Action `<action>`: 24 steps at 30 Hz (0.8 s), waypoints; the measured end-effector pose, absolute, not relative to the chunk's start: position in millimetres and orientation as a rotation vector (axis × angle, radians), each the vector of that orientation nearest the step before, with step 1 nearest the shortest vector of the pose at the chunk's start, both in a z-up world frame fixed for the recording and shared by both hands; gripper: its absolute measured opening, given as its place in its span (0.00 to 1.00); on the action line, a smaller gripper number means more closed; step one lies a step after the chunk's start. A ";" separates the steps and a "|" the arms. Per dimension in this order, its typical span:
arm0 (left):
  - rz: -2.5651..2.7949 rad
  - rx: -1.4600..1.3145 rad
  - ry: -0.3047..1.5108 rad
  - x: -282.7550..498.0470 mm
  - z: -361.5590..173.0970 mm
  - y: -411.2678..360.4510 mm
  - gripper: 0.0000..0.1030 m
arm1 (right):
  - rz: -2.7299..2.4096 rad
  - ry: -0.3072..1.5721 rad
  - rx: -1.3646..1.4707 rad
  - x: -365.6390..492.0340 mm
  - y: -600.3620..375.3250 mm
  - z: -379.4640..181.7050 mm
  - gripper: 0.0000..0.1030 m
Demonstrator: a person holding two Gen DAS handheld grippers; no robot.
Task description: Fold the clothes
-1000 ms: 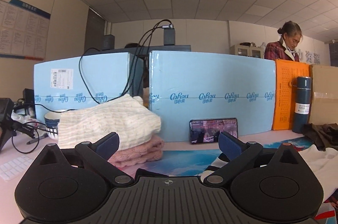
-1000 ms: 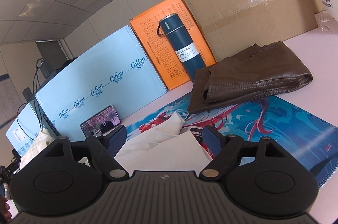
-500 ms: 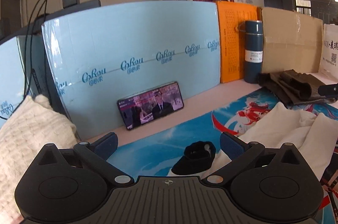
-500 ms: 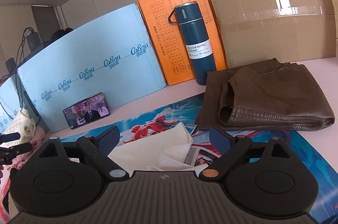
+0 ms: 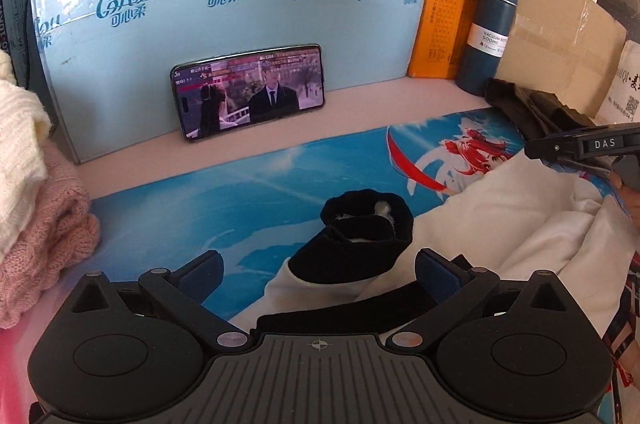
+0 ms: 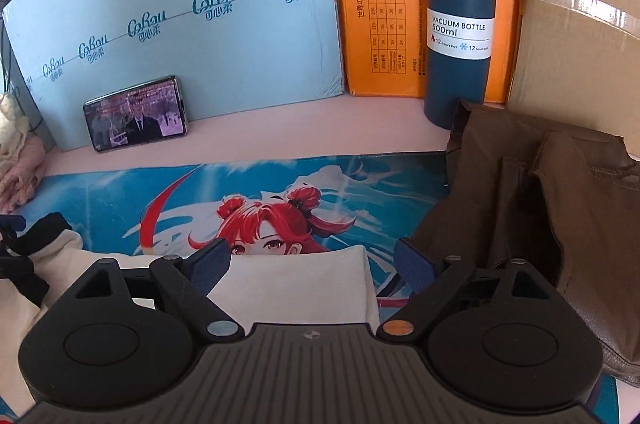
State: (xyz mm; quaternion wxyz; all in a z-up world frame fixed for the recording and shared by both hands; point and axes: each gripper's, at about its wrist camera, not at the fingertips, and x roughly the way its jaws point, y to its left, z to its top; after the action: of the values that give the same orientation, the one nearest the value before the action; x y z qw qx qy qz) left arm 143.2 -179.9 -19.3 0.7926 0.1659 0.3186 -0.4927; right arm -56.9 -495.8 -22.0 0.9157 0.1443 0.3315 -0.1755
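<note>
Soft white garment point(image 5: 532, 244), ribbed black cuff point(image 5: 360, 240)

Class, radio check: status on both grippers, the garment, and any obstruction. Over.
Left gripper open, over the black cuff. Right gripper open, over the white garment, nothing gripped. Brown jacket folded at right, apart.

brown jacket point(image 6: 560, 208) cut off right, knitwear point(image 5: 36, 208) cropped left
</note>
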 end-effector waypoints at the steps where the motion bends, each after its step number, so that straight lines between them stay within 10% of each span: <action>1: -1.048 0.375 0.660 140.0 -20.4 -180.6 0.99 | -0.349 0.687 0.299 -56.3 -497.2 -26.5 0.86; 7: -1.020 0.340 0.659 148.4 -25.1 -181.9 0.82 | -0.339 0.699 0.238 -51.0 -490.8 -38.1 0.69; 9: -1.025 0.333 0.666 151.5 -27.3 -181.5 0.43 | -0.336 0.697 0.218 -50.5 -488.3 -38.0 0.56; 12: -1.030 0.314 0.658 151.6 -26.2 -179.1 0.13 | -0.340 0.692 0.191 -51.7 -483.3 -37.1 0.34; 16: -1.010 0.301 0.545 139.3 -4.9 -171.4 0.11 | -0.312 0.691 0.137 -53.7 -468.9 -33.0 0.09; 24: -0.883 0.274 0.380 156.3 42.8 -177.3 0.11 | -0.393 0.505 0.119 -51.9 -473.3 4.1 0.07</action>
State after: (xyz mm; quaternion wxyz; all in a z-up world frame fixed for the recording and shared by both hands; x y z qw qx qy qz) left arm 156.3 -177.3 42.8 0.8777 0.1314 0.1820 -0.4233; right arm -51.9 -473.3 4.1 0.9475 0.0585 0.2481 -0.1929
